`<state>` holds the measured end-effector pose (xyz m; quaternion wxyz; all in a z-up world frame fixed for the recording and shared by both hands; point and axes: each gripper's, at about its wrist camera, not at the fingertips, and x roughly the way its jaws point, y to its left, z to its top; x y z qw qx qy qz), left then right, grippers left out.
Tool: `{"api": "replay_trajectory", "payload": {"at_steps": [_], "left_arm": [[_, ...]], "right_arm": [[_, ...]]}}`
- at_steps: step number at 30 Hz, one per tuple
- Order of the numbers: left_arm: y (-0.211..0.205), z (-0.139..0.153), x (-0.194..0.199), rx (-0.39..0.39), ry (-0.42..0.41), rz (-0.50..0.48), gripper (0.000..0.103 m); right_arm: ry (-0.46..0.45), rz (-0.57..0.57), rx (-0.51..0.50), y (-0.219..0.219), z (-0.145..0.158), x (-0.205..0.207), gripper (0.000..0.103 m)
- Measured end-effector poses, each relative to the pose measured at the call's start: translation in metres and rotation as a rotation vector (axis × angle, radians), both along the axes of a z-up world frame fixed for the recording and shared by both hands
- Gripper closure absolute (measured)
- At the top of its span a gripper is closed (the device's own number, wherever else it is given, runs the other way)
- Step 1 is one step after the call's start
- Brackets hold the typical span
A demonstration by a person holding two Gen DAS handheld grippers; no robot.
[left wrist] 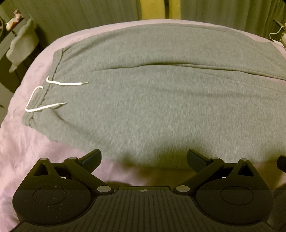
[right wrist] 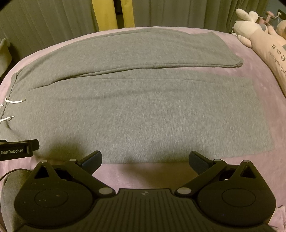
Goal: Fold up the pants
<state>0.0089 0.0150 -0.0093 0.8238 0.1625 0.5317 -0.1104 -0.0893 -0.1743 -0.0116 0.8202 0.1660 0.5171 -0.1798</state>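
Grey sweatpants (left wrist: 152, 100) lie flat across a pink bed cover (left wrist: 26, 148), waistband to the left with white drawstrings (left wrist: 66, 83), legs running right. In the right wrist view the pants (right wrist: 143, 110) show both legs, the far one ending in a hem (right wrist: 232, 62). My left gripper (left wrist: 143, 158) is open and empty, just short of the pants' near edge. My right gripper (right wrist: 145, 159) is open and empty at the near edge of the near leg. The left gripper's side (right wrist: 17, 149) shows at the left of the right wrist view.
Plush toys (right wrist: 259, 33) lie at the bed's right end. Grey curtains (right wrist: 53, 26) with a yellow gap (right wrist: 103, 14) hang behind the bed. A grey cushion (left wrist: 23, 44) and shelf clutter stand beyond the bed's left end.
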Motion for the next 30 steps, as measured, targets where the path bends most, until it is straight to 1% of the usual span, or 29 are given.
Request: {"api": "replay_trajectory", "payload": {"at_steps": [11, 15, 19, 21, 24, 25, 26, 28, 30], "left_arm": [[0.001, 0.001, -0.001, -0.006, 0.010, 0.002, 0.000], [0.001, 0.004, -0.003, -0.013, 0.016, 0.005, 0.000], [0.003, 0.012, -0.008, -0.021, 0.025, 0.008, 0.000], [0.003, 0.018, -0.010, -0.017, 0.016, 0.004, 0.000], [0.004, 0.033, -0.006, -0.007, -0.010, 0.002, 0.000], [0.004, 0.039, -0.001, -0.012, -0.017, 0.008, 0.000], [0.005, 0.045, 0.006, -0.023, -0.022, 0.016, 0.000], [0.007, 0.056, 0.021, -0.051, -0.029, 0.042, 0.000], [0.009, 0.067, 0.044, -0.094, -0.039, 0.089, 0.000]], "right_arm": [[-0.012, -0.004, 0.004, -0.002, 0.002, -0.002, 0.000], [-0.038, -0.004, 0.009, -0.001, 0.005, -0.005, 0.000], [-0.081, 0.000, 0.040, -0.007, 0.007, -0.006, 0.000], [-0.095, 0.002, 0.094, -0.015, 0.004, -0.006, 0.000], [-0.144, 0.003, 0.170, -0.027, 0.004, -0.009, 0.000], [-0.167, -0.008, 0.178, -0.030, 0.006, -0.011, 0.000], [-0.208, -0.023, 0.173, -0.033, 0.012, -0.013, 0.000], [-0.297, -0.043, 0.134, -0.039, 0.024, -0.017, 0.000], [-0.373, -0.074, 0.038, -0.045, 0.038, -0.015, 0.000]]}}
